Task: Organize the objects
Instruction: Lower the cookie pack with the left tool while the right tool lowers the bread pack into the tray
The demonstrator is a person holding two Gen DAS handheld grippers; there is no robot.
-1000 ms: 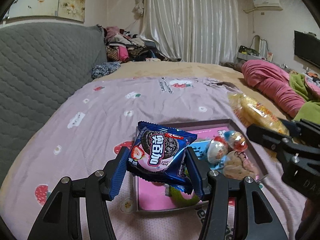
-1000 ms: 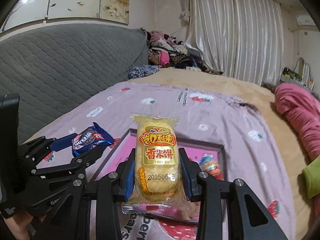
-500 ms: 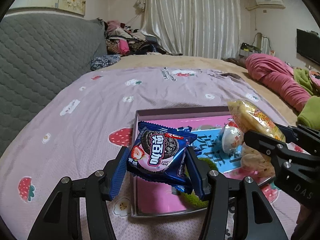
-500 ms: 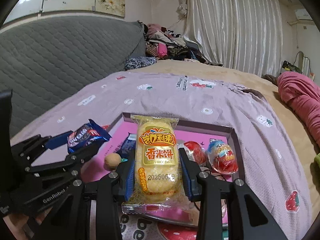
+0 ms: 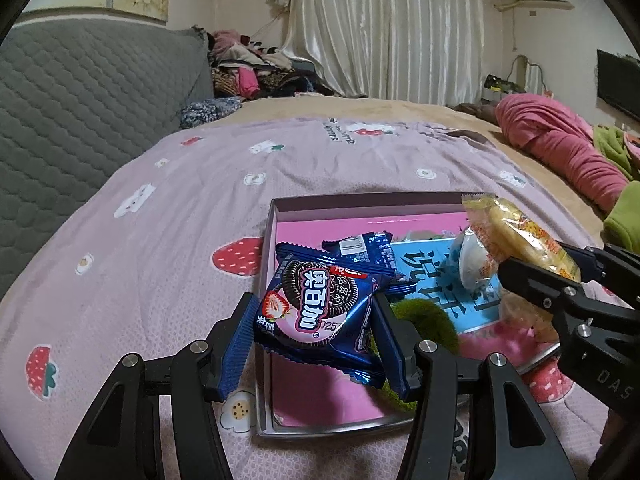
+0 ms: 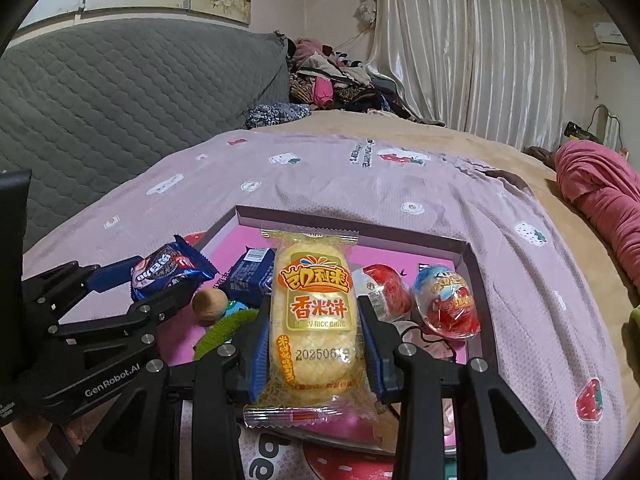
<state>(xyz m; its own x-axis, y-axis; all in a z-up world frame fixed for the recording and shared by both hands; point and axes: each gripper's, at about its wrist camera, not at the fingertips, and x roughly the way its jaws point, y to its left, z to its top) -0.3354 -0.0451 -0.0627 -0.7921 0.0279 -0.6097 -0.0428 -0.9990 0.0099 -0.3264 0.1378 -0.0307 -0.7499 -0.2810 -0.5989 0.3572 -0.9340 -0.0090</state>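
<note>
Blue cookie packet (image 5: 320,312), yellow rice-cake wrapper (image 6: 314,316), strawberry-print lilac sheet (image 5: 160,240)

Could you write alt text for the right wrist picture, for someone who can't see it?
A right gripper clamps a yellow rice cracker packet above a pink tray on a bed. The tray holds two toy eggs, and the left gripper holds a blue cookie packet.

right gripper (image 6: 316,344) — clamps yellow rice-cake packet (image 6: 314,316) | above pink tray (image 6: 476,280)

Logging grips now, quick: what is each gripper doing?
Left gripper: closed on the cookie pack.
Right gripper: closed on the rice cake.
</note>
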